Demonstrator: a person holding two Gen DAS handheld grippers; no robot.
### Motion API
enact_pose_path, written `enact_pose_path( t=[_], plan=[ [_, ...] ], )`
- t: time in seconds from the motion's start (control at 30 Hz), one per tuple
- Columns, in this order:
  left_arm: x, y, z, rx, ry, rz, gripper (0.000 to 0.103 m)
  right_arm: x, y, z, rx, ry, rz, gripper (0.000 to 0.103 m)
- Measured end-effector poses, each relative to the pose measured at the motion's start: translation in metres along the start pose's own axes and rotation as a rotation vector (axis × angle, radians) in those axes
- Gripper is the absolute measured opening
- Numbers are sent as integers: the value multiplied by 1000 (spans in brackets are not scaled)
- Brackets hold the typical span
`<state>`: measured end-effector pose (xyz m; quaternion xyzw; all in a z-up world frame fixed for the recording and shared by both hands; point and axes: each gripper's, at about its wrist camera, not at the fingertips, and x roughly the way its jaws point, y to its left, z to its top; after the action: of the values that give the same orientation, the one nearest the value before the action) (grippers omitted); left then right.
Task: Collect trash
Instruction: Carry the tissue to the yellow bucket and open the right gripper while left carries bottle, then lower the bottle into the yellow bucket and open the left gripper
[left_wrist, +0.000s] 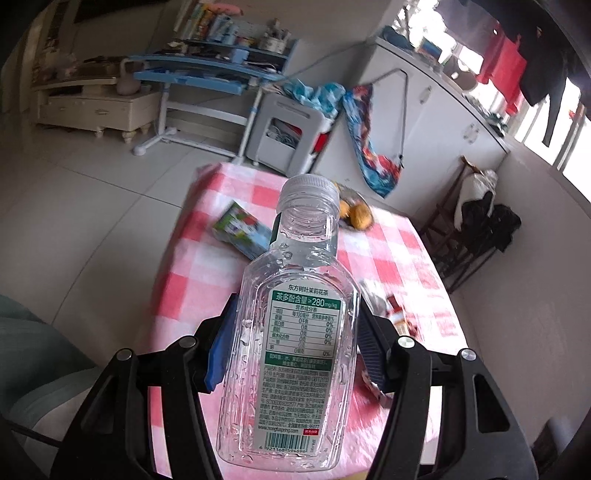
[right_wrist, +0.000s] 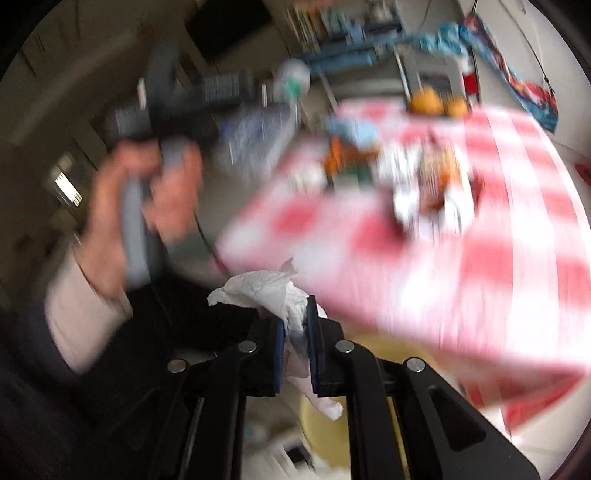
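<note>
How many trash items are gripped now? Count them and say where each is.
2. A clear bottle is clamped in the left jaws; a crumpled tissue is pinched in the right jaws. Neither pair of jaws hides anything more.

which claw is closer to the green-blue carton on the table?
Left. The left claw, gripping the clear bottle, hangs over the table with the carton just ahead. The right claw, pinching tissue, sits off the table's edge.
</note>
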<state>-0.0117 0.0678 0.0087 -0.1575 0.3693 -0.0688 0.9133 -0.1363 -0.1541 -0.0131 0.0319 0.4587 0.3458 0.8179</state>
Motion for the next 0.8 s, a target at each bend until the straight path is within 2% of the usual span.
enact_pose_path(
  t=[0.07, 0.1, 0.13, 0.17, 0.2, 0.3, 0.43, 0.6, 0.7, 0.77, 0.8],
  plan=[
    [1, -11, -9, 37, 16, -19, 57, 14, -1, -16, 0, 74, -55, 14],
    [0, -17, -13, 56, 21, -29, 57, 22, -2, -22, -9, 111, -96, 22],
    [-2, -25, -19, 82, 23, -38, 57, 32, -5, -28, -14, 166, -138, 33],
    [-6, -33, -27, 115, 24, -50, 57, 41, -9, -33, -12, 211, -164, 58],
    [-10, -40, -34, 141, 22, -61, 57, 45, -12, -36, -13, 232, -202, 63],
    [-21, -48, -61, 171, 35, -74, 57, 41, -19, -36, -5, 215, -248, 67],
    [-21, -52, -102, 159, 128, -103, 57, 6, -38, -28, 103, 25, -310, 72],
    [-11, -65, -156, 153, 267, -136, 57, -52, -61, -24, 272, -284, -350, 78],
    [3, -78, -195, 184, 401, -154, 60, -72, -65, -26, 320, -393, -356, 80],
    [12, -87, -212, 232, 461, -144, 63, -77, -61, -27, 324, -428, -358, 80],
    [16, -90, -217, 253, 476, -132, 67, -80, -61, -27, 321, -440, -358, 80]
  ],
)
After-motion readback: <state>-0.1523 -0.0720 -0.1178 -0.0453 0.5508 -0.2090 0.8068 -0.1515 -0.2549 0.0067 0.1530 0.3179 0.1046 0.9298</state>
